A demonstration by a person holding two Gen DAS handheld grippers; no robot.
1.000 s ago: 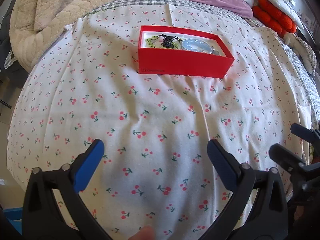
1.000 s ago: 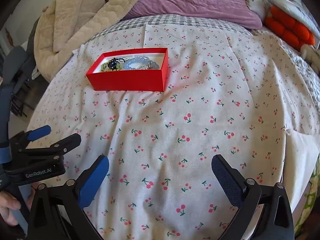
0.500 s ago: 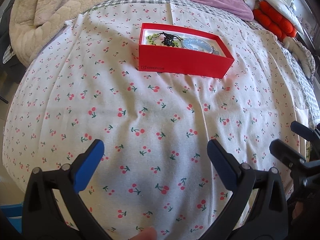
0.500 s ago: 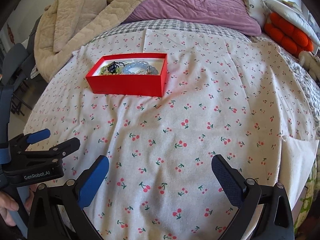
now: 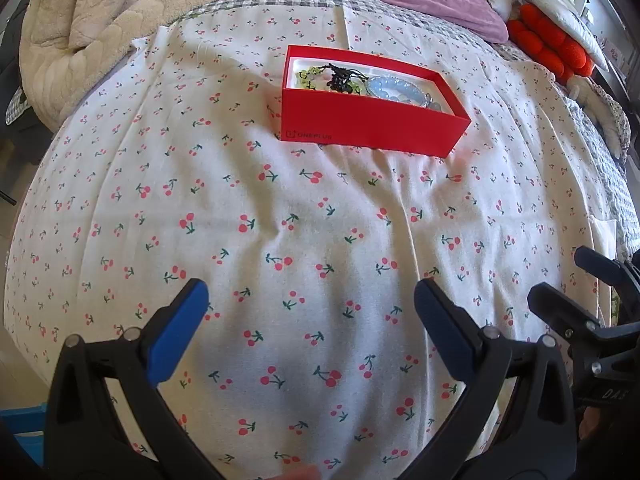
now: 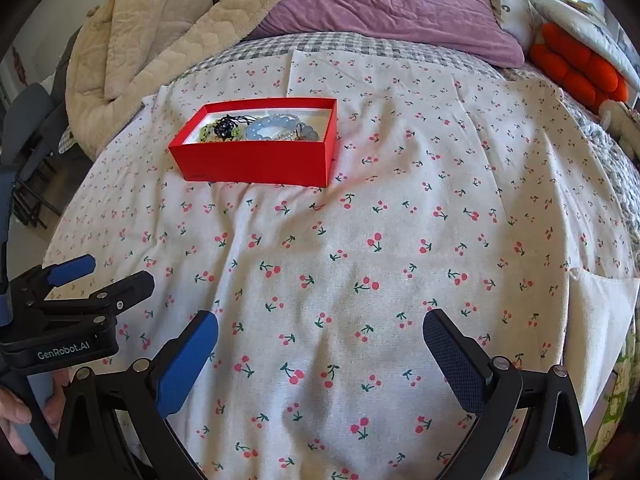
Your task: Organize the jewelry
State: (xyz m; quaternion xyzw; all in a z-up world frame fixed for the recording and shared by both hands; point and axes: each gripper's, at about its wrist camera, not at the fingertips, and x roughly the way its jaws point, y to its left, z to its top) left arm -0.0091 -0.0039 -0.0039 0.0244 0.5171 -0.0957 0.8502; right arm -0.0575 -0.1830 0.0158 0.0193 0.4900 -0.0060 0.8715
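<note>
Both grippers have pulled back a little from the bed since a moment ago, so the red box now looks a bit lower and closer to the middle in each view. Nothing on the bed has changed place.

The bed [image 6: 400, 240] fills both views, covered by a white sheet with small red cherries [image 5: 280, 220]. At the far end lie a purple pillow [image 6: 392, 4], a fluffy beige blanket [image 6: 152, 36] and an orange plush toy [image 6: 580, 72].

The red box [image 5: 368, 120] sits open on the sheet, far from the fingers of both grippers. In the left wrist view it is up ahead, slightly to the right. In the right wrist view the red box [image 6: 256, 160] is up ahead and to the left. Inside it lie a light blue bead bracelet [image 6: 280, 130], a green bead bracelet [image 5: 306, 78] and a dark bead piece with black cords [image 6: 225, 126], all bunched together and touching.

The left gripper [image 5: 312, 304] is spread wide open, with nothing between its blue pads. It hangs over bare sheet. The right gripper [image 6: 320, 332] is also wide open and holds nothing. The two grippers are side by side, and each shows at the edge of the other's view. A bit of a hand [image 6: 16, 412] shows at the low left edge of the right wrist view.
</note>
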